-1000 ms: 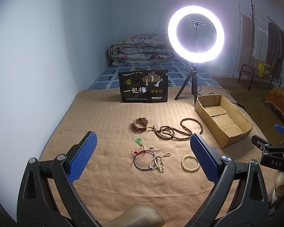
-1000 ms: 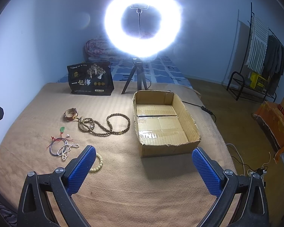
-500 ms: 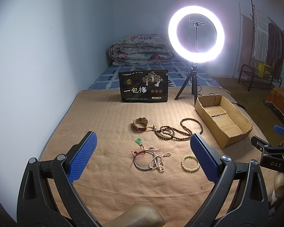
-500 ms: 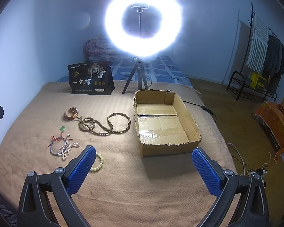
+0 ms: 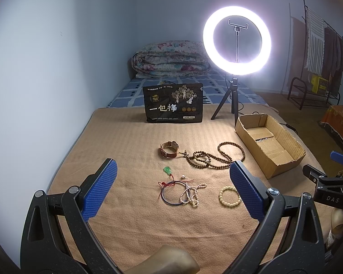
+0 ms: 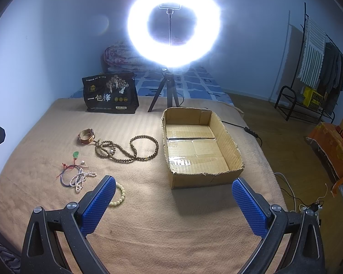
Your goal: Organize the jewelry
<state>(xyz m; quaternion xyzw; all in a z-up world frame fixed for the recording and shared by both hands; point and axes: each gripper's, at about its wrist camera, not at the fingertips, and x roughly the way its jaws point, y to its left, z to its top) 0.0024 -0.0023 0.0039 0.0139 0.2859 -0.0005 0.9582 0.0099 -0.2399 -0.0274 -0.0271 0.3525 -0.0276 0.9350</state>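
Note:
Jewelry lies on a tan blanket (image 5: 130, 141): a brown leather watch (image 5: 169, 150), a long string of brown beads (image 5: 213, 157), a green pendant (image 5: 167, 170), a red and blue cord bracelet (image 5: 171, 188), a small pearl strand (image 5: 191, 193) and a cream bead bracelet (image 5: 229, 196). An empty cardboard box (image 6: 201, 146) sits to their right. My left gripper (image 5: 173, 177) hovers open above the pieces, holding nothing. My right gripper (image 6: 173, 193) stands open in front of the box, its left finger over part of the cream bracelet (image 6: 120, 194).
A lit ring light on a tripod (image 5: 236, 43) and a black printed pouch (image 5: 173, 105) stand at the back of the blanket. A folded quilt (image 5: 169, 59) lies behind. A clothes rack (image 6: 315, 68) and cables on the floor (image 6: 297, 196) are to the right.

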